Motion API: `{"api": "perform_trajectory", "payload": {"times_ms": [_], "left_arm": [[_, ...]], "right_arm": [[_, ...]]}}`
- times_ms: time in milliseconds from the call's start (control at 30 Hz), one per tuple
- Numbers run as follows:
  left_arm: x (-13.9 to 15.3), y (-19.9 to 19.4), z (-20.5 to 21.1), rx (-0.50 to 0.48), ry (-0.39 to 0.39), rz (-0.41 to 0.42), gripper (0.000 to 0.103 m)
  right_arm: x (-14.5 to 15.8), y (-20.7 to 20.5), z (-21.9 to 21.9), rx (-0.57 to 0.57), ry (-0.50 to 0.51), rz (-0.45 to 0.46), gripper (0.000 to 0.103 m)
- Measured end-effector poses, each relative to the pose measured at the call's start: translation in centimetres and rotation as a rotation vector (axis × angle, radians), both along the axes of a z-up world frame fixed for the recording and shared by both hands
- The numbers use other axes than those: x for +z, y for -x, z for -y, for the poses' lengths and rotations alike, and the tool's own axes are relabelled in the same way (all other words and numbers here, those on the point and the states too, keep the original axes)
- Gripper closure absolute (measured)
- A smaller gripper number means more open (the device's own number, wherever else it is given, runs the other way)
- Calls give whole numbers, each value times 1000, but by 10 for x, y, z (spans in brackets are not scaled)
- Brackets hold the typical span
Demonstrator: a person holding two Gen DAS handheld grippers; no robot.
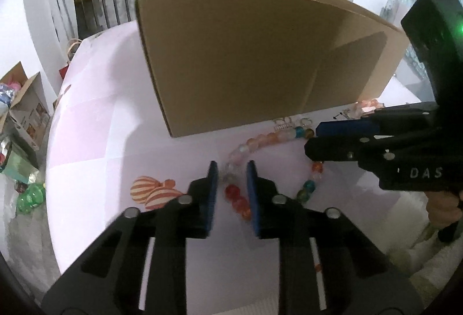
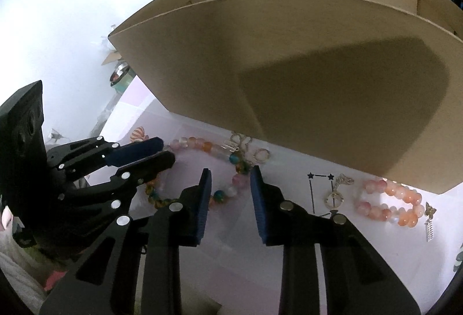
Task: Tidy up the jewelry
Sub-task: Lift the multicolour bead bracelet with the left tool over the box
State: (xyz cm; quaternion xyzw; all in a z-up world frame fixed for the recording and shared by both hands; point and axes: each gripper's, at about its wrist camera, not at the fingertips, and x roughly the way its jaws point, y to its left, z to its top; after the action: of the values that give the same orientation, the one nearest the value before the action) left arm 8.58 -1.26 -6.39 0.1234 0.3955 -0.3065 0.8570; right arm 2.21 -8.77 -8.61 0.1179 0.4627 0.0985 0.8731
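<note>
Down low, left gripper (image 1: pixel 231 170) parted, blue pads astride the multicoloured bead bracelet (image 1: pixel 260 141) without pinching it, red beads between the fingers. Right gripper (image 2: pixel 230 171) likewise unclenched, straddling pink and teal beads of the same strand, gripping nothing. Just beyond both tips, tall cardboard box (image 1: pixel 246 54) walling off the way forward. Left of the left gripper, striped earrings (image 1: pixel 153 190); right of the right gripper, pink bead bracelet (image 2: pixel 387 205), silver rings (image 2: pixel 260 154) and charms on the white table (image 1: pixel 101 141).

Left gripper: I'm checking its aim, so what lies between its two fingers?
In the left wrist view, the left gripper straddles the multicoloured bead necklace: clear and red beads lie between its blue pads, not visibly pinched.
</note>
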Motion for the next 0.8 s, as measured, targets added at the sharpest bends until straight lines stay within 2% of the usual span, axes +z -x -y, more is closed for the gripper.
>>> {"api": "perform_trajectory", "payload": {"times_ms": [67,233,567,800], "left_arm": [[-1,3,-1,5,-15,12,93],[-1,5,2,20,-22,18,95],[-2,11,5,63,-25,38,95],[12,18,-2,79,14,57,95]], "right_arm": [[0,-4,-3,-5,-5,-6,75],[-1,-9,-6,-24,7,-18,76],[1,-13,-19,-66,105,-74,93],[7,-2,-13,-70,43,-48,93]]}}
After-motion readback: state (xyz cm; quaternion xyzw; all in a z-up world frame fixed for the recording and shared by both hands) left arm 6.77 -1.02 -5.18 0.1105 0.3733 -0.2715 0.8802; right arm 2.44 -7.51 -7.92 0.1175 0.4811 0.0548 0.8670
